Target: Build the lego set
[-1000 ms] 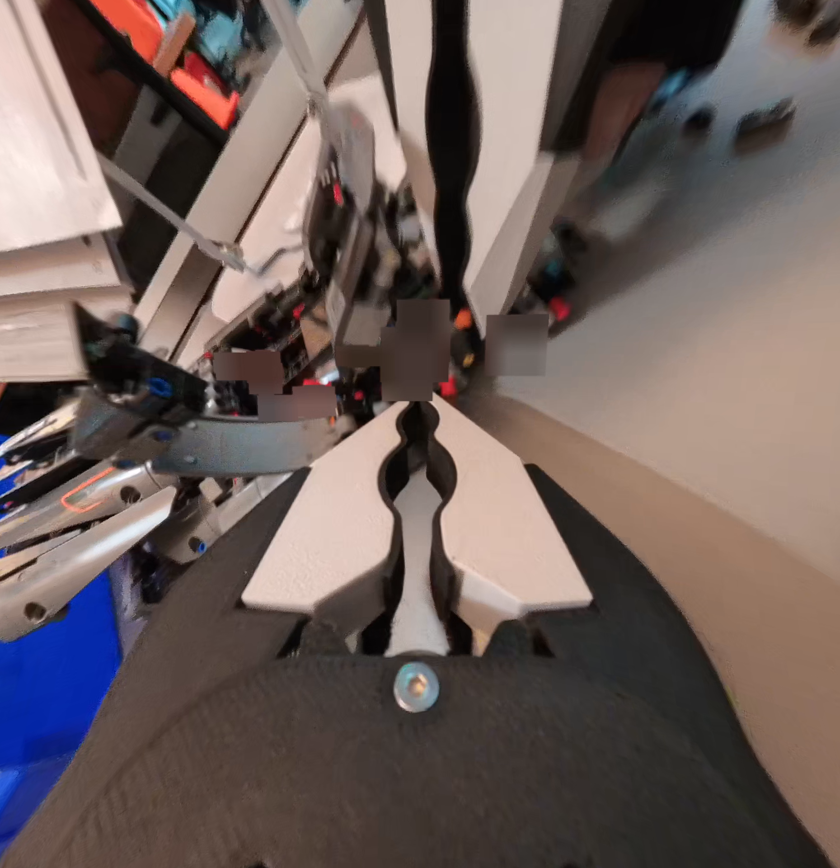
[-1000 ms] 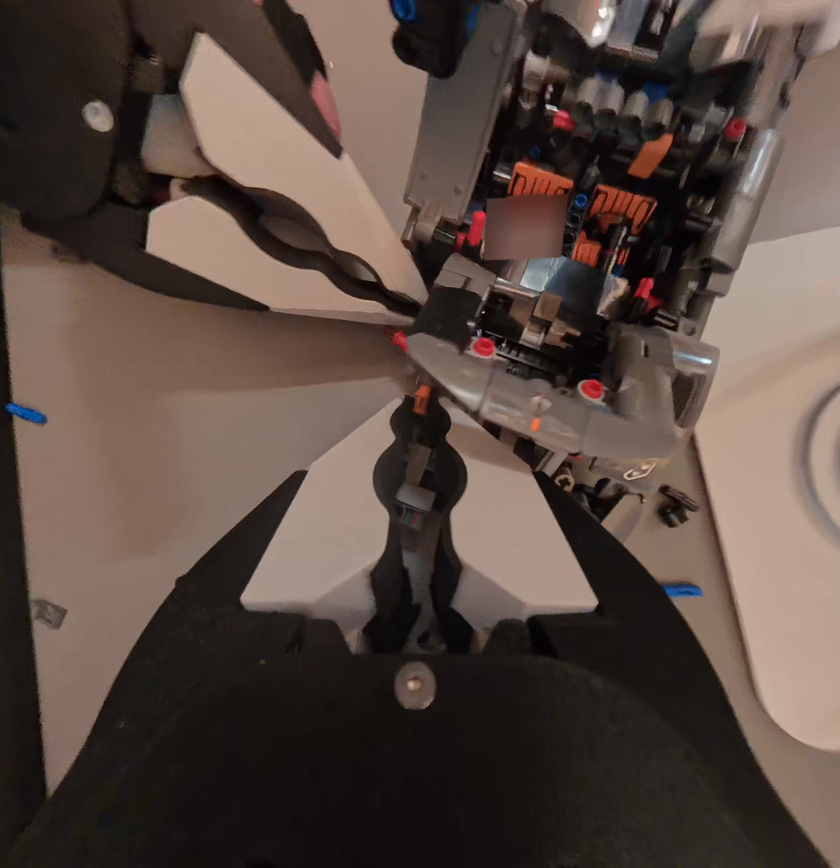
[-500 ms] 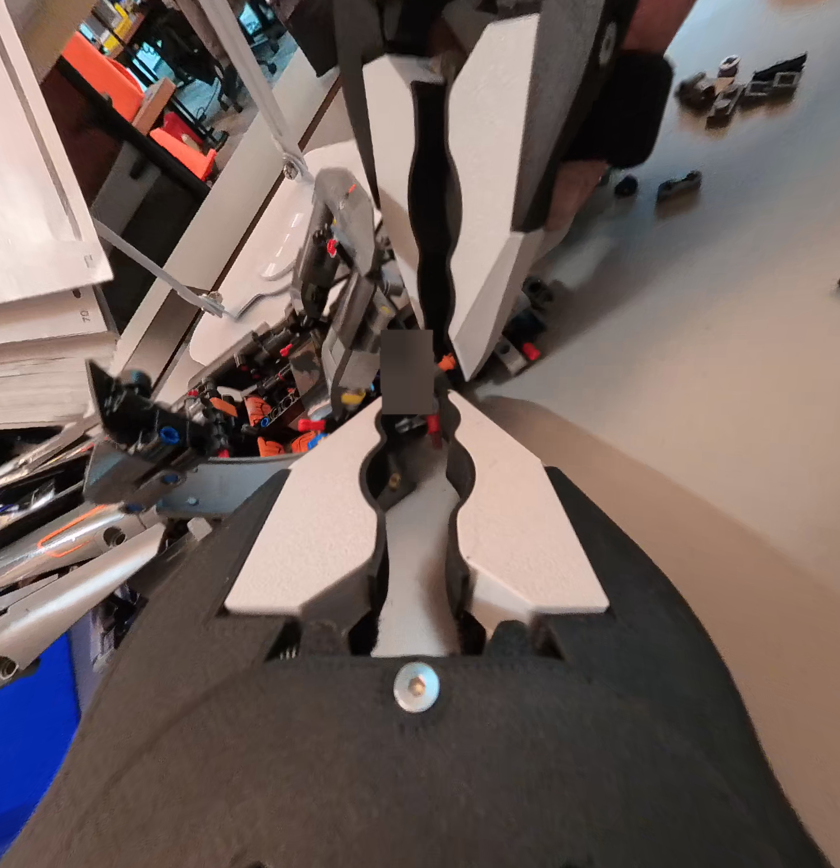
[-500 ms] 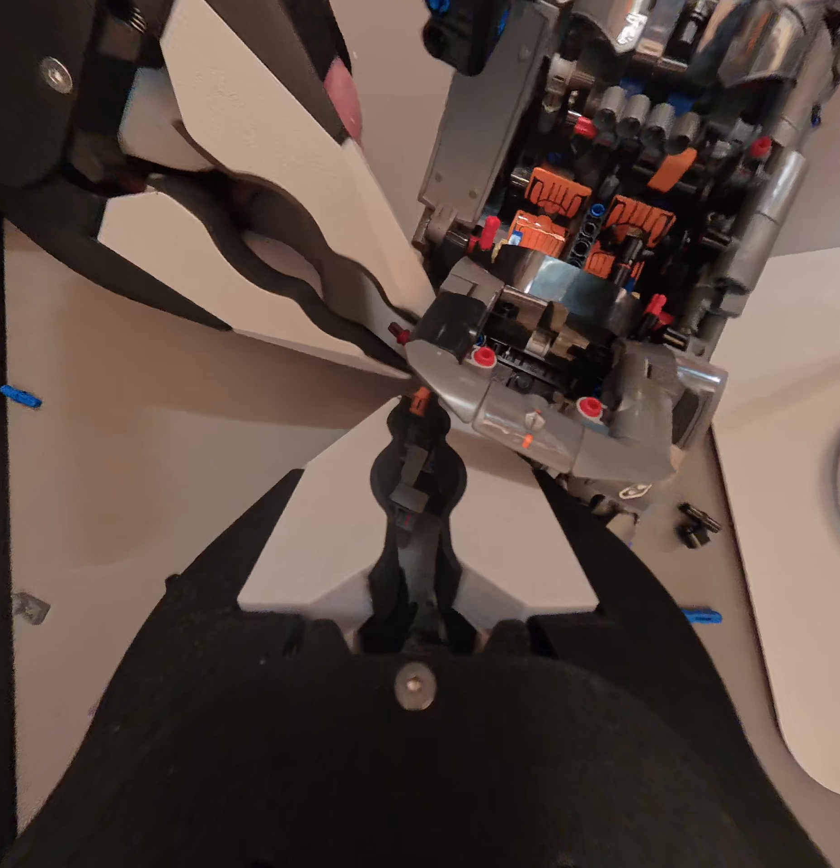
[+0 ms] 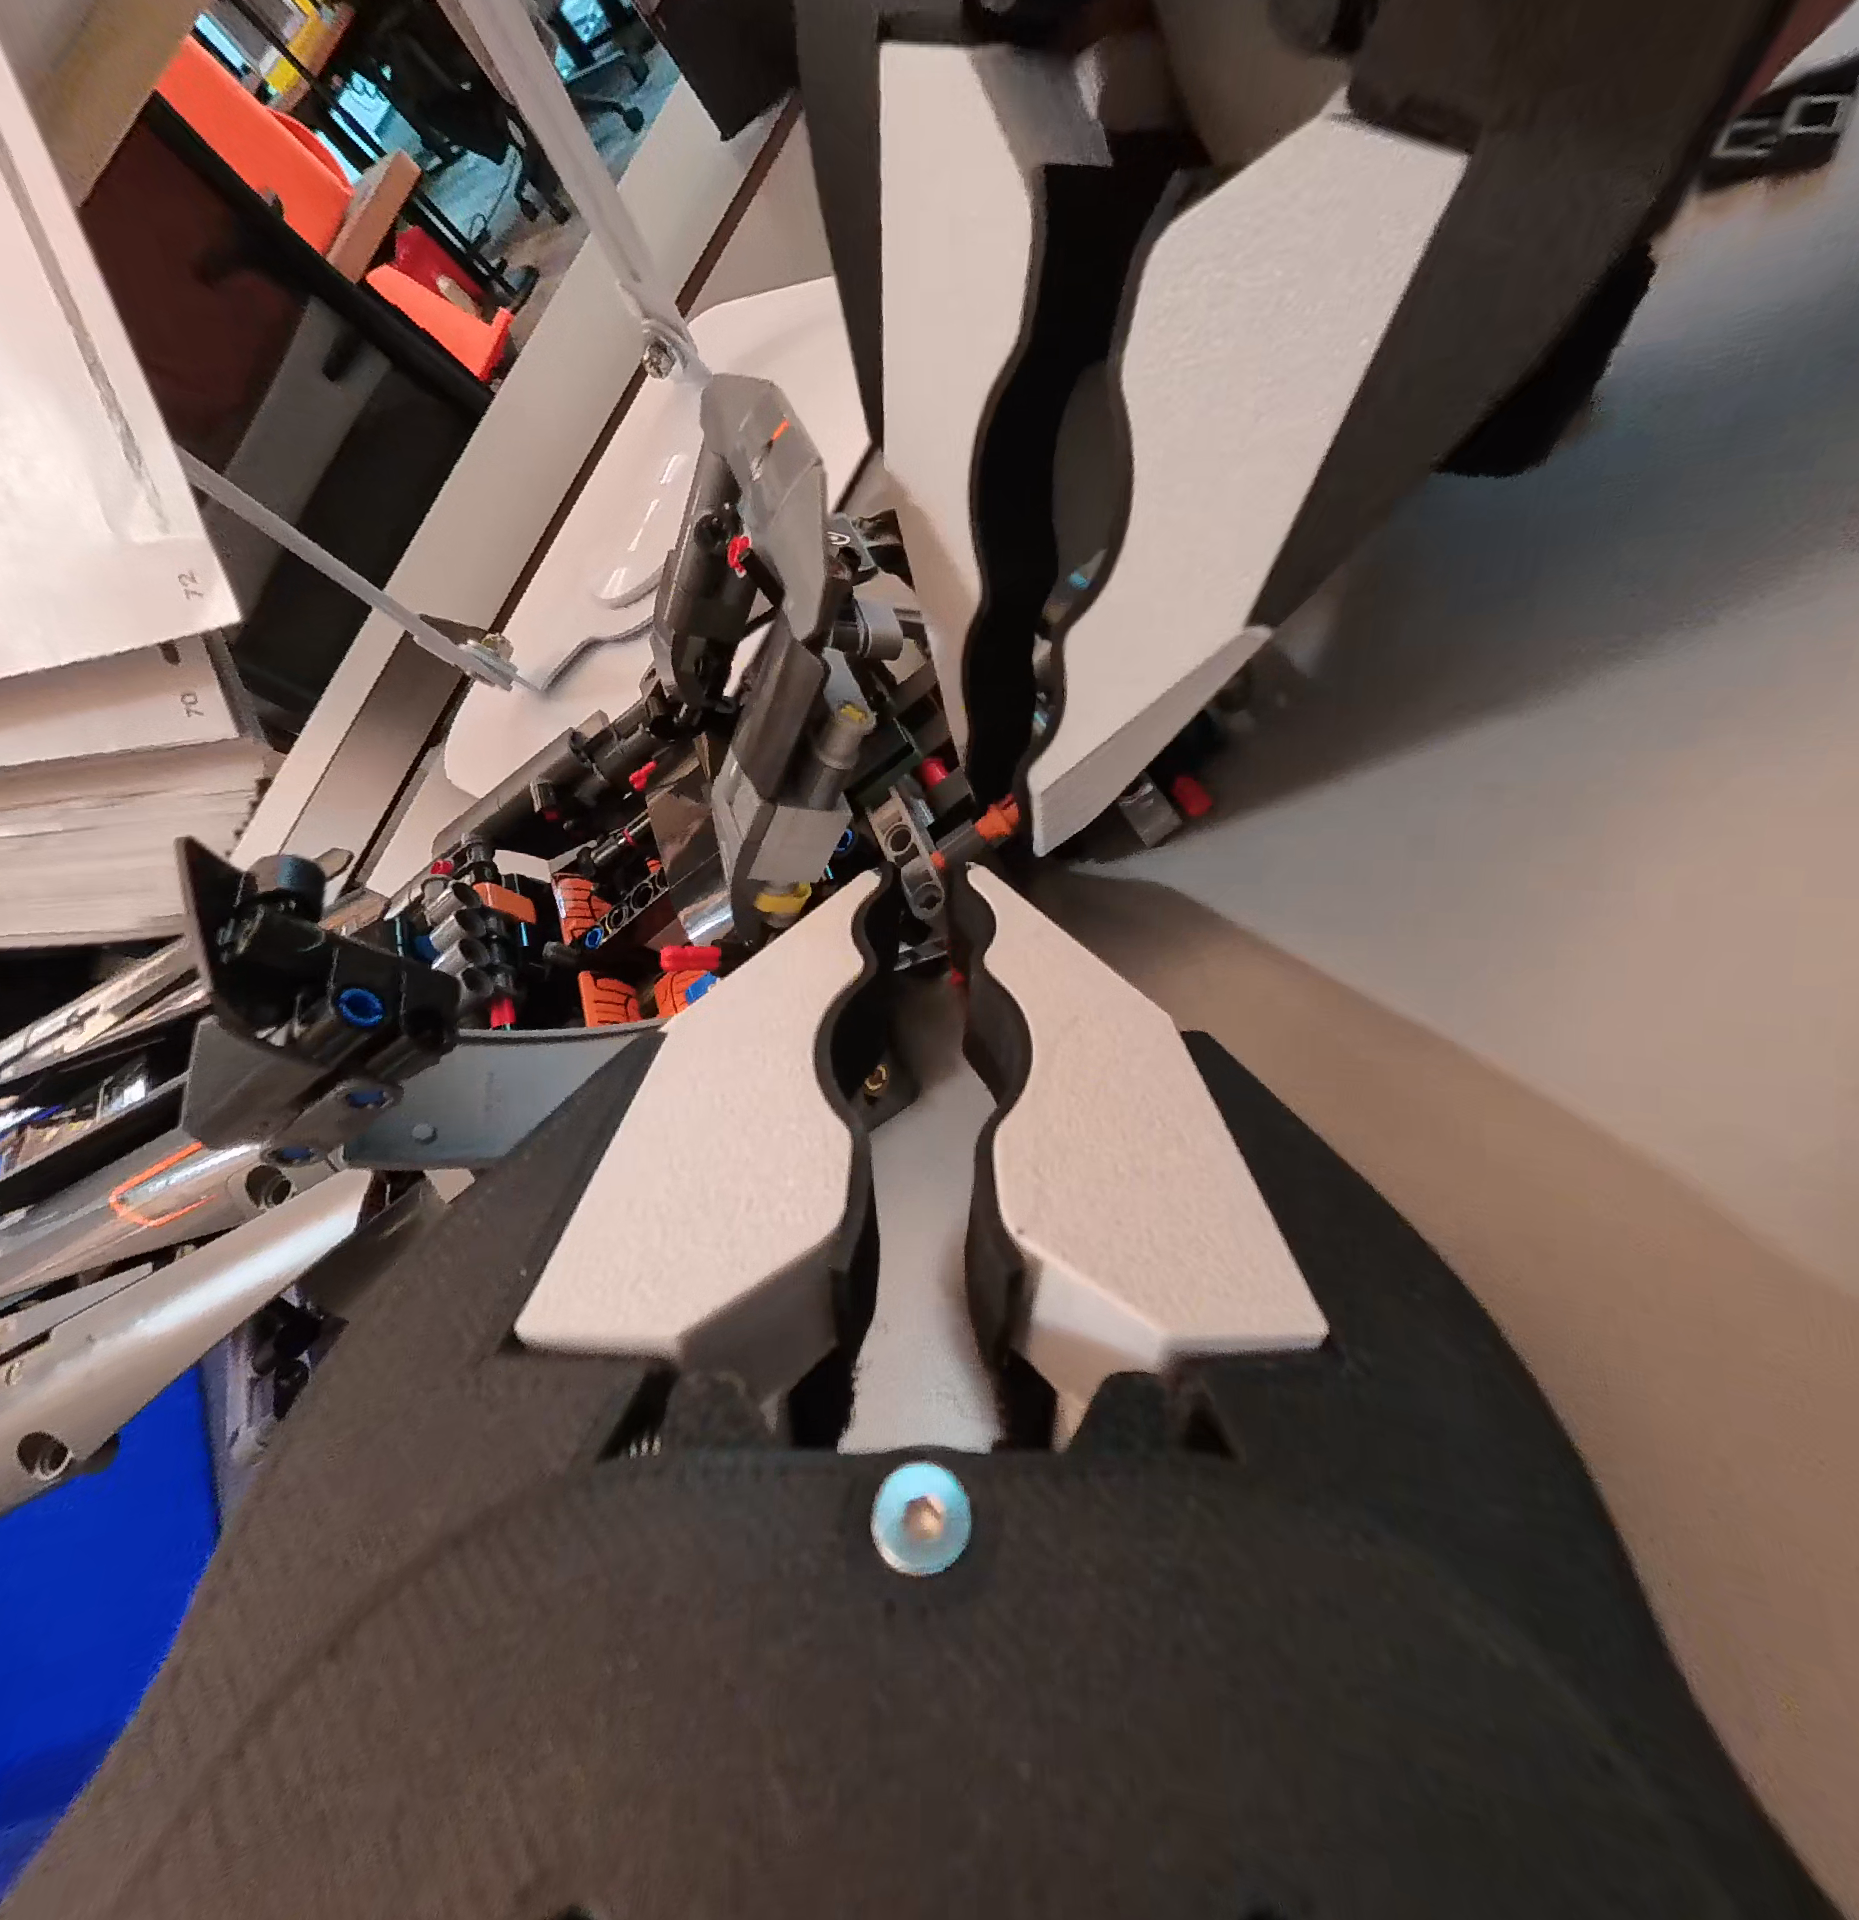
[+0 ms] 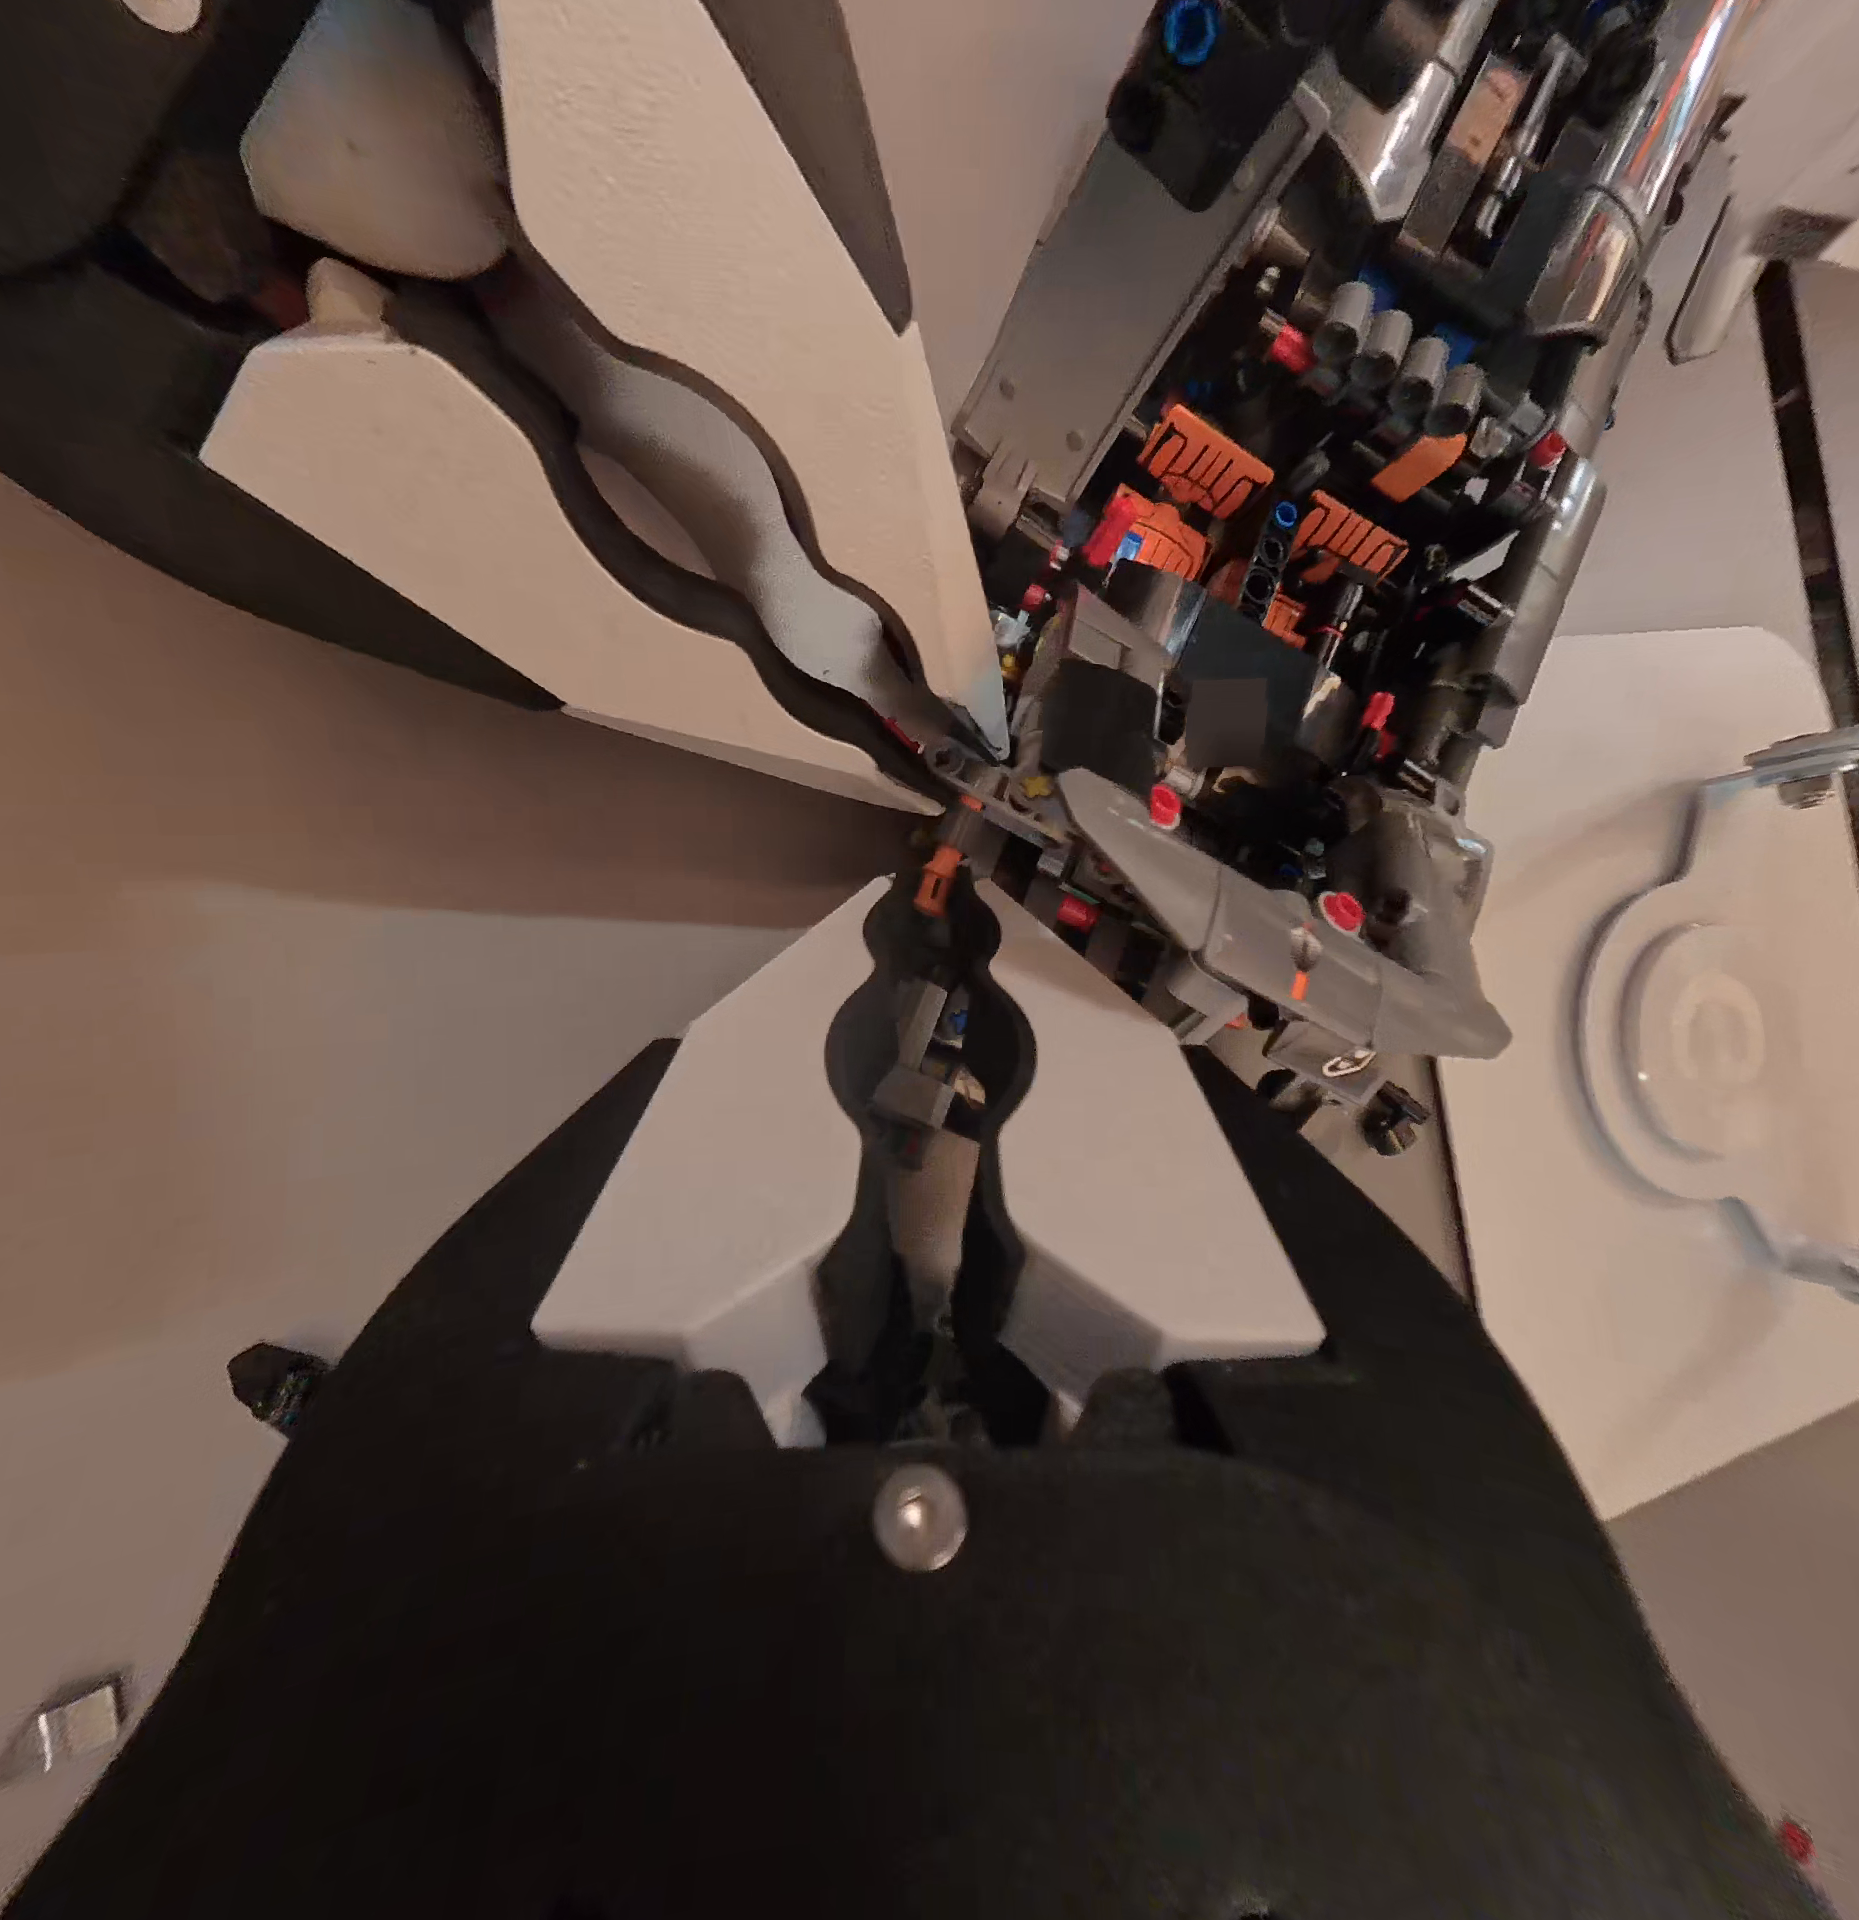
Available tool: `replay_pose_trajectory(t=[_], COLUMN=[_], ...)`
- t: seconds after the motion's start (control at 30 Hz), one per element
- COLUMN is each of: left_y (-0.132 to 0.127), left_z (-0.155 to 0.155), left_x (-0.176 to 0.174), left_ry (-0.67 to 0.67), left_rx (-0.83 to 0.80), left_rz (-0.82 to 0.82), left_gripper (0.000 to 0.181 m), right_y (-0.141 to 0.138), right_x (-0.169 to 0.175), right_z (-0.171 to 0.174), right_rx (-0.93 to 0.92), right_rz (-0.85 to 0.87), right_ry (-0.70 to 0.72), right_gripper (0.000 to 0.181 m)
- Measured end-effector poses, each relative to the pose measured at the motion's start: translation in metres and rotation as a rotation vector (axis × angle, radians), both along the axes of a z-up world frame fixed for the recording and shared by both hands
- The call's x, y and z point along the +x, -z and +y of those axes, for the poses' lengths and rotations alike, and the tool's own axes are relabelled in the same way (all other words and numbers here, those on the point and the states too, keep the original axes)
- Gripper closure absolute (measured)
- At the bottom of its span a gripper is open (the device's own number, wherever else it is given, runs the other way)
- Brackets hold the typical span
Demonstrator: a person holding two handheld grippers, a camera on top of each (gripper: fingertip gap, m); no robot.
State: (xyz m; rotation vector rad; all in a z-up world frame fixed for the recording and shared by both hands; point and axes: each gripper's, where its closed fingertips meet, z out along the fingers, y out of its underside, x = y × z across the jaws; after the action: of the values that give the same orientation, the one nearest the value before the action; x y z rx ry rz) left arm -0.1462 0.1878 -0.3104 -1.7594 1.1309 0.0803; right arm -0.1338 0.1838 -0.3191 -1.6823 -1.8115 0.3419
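Note:
A large grey lego car model with orange seats (image 5: 769, 790) (image 6: 1268, 665) lies on the beige table. My left gripper (image 5: 920, 883) is shut on a light grey holed beam (image 5: 917, 878) at the model's edge. In the right wrist view it (image 6: 956, 764) reaches in from the upper left and pinches that beam (image 6: 992, 790). My right gripper (image 6: 940, 899) is shut on a small dark grey sub-assembly (image 6: 920, 1060) whose orange pin (image 6: 937, 873) meets the beam. In the left wrist view the right gripper (image 5: 998, 831) comes down from above with the orange pin (image 5: 998, 821) at its tips.
A stack of instruction booklets (image 5: 63, 582) and a blue bin (image 5: 63, 1621) lie to the left. A white round fixture (image 6: 1694, 1039) sits to the right of the model. Loose pieces lie on the table: silver (image 6: 68, 1730), black (image 6: 276, 1387) and black (image 6: 1392, 1117).
Both grippers have moved closer to the model and to each other. The orange pin end now touches the grey beam held by the left gripper.

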Motion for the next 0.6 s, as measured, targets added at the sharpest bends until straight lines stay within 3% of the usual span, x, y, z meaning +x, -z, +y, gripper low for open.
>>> replay_pose_trajectory(t=[0.1,0.37,0.5,0.6], left_y=[0.0002,0.0000,0.0003,0.0000], left_z=[-0.0006,-0.0013,-0.0028,-0.0031], left_x=[0.0007,0.0040,0.0069,0.0075], left_ry=[0.005,0.022,0.038,0.040], left_rx=[0.006,0.025,0.028,0.029], left_rz=[0.004,0.013,0.016,0.015], left_gripper=[0.175,0.175,0.175,0.175], right_y=[-0.0006,-0.0030,-0.0027,-0.0032], right_x=[-0.0016,-0.0036,-0.0019,-0.0019], right_z=[-0.0005,-0.0032,-0.0038,-0.0051], right_rx=[0.060,-0.338,-0.059,-0.117], right_rz=[-0.018,0.131,0.011,0.036], right_ry=[-0.008,0.099,0.056,0.074], right_gripper=[0.179,0.179,0.178,0.179])
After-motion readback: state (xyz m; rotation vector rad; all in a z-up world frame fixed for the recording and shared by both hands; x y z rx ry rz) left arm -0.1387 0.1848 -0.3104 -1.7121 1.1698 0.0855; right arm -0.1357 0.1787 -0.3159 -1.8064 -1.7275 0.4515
